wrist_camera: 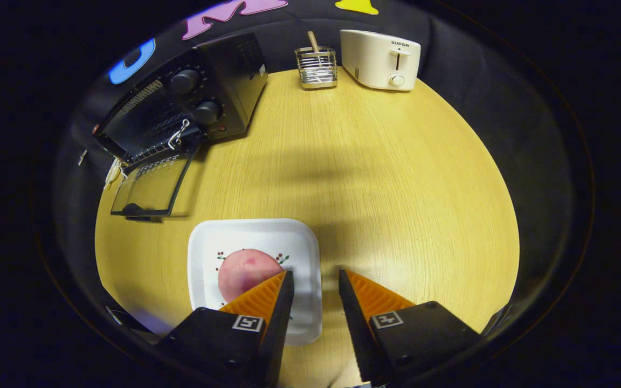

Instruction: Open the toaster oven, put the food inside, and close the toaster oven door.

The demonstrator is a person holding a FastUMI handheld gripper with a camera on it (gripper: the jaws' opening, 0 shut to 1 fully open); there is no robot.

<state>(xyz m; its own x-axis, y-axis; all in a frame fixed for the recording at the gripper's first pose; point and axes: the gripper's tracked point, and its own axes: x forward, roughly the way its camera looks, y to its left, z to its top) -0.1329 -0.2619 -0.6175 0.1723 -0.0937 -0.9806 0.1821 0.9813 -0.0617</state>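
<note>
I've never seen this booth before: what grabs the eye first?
The black toaster oven at the table's far left, its glass door dropped open. Nearer, a round pink food piece lies on a white square plate, just ahead of the left of the gripper's open, empty fingers.

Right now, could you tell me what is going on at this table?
A person is working a handheld gripper, its fingers open and holding nothing. The black toaster oven at the far left of the wooden table already has its glass door folded down. The round pink food lies on a white plate by the left finger, not yet picked up. A white toaster and a wire basket stand at the back.
</note>
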